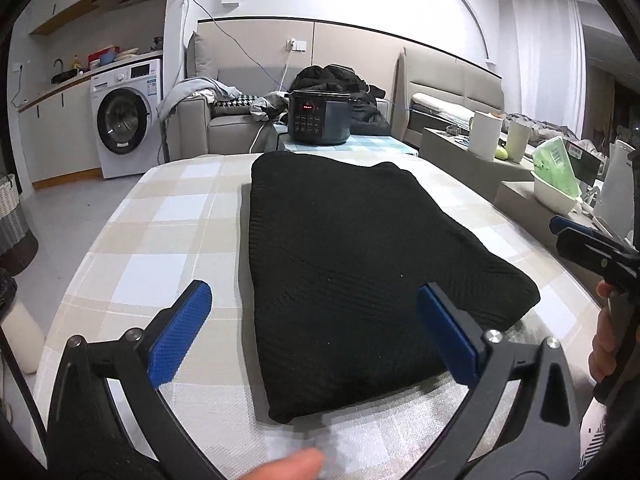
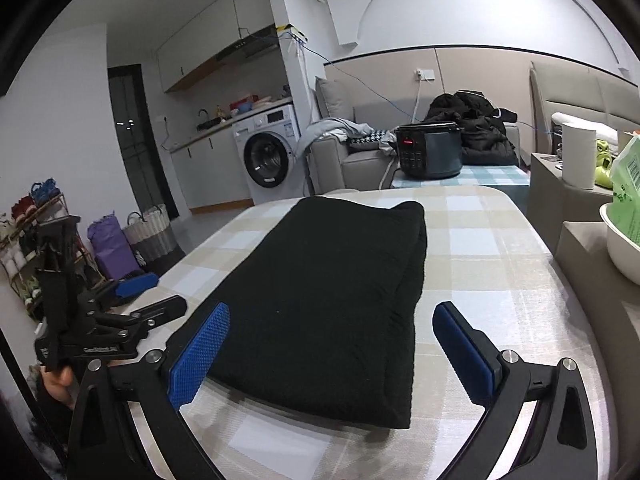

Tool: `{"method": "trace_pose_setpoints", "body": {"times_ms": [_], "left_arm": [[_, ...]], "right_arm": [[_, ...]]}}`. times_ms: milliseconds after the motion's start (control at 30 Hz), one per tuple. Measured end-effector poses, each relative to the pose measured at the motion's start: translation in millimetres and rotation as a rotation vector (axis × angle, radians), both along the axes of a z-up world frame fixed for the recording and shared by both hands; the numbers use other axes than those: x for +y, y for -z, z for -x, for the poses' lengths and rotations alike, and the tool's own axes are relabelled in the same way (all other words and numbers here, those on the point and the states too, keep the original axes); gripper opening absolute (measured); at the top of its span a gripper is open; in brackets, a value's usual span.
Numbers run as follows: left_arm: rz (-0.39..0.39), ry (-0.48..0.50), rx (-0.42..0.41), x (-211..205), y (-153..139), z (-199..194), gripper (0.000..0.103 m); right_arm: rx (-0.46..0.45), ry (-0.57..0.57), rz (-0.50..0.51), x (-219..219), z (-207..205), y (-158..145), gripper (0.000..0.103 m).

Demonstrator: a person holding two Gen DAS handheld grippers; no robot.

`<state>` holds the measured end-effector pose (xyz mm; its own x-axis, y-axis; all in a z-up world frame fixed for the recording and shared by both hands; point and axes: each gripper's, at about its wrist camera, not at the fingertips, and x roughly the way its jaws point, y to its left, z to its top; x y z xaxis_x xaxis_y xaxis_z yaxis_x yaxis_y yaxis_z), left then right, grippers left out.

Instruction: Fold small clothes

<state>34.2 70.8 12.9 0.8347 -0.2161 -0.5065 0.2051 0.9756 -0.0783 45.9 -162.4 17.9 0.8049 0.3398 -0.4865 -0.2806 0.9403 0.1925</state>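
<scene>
A black knit garment (image 1: 360,272) lies folded into a thick rectangle on the checked counter (image 1: 168,220). The left gripper (image 1: 314,336) and the right gripper (image 2: 332,354) both hover just above its near edge, fingers spread wide and grasping nothing.

The counter (image 2: 500,248) carries a beige, white and pale-blue checked cloth. Behind it stands a grey sofa (image 1: 224,124) piled with a grey blanket (image 1: 188,94) and a black jacket (image 1: 336,76). A dark multicooker (image 1: 318,118) with a red display sits on a low surface covered in blue check, between counter and sofa. At left, a white front-loading washing machine (image 1: 126,116) stands under a kitchen worktop with a sink (image 1: 64,76); wall cabinets (image 2: 200,44) hang above. The walls are white, with a beige padded panel (image 1: 360,48) and an arched recess. The floor is pale grey. Woven baskets (image 2: 152,232) and a shoe rack (image 2: 28,236) stand at far left.
</scene>
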Motion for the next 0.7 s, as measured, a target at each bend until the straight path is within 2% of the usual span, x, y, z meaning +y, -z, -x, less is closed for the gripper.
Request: {"method": "trace_pose_setpoints", "body": {"times_ms": [233, 500, 700], "left_arm": [[0.020, 0.011, -0.016, 5.6, 4.9, -0.3, 0.102], [0.024, -0.014, -0.025, 5.5, 5.4, 0.3, 0.102], [0.013, -0.020, -0.022, 3.0, 6.0, -0.6, 0.102]], "right_arm": [[-0.041, -0.010, 0.013, 27.7, -3.0, -4.9, 0.103], [-0.100, 0.007, 0.059, 36.4, -1.2, -4.4, 0.103], [-0.112, 0.008, 0.067, 36.4, 0.1, -1.1, 0.103]]}}
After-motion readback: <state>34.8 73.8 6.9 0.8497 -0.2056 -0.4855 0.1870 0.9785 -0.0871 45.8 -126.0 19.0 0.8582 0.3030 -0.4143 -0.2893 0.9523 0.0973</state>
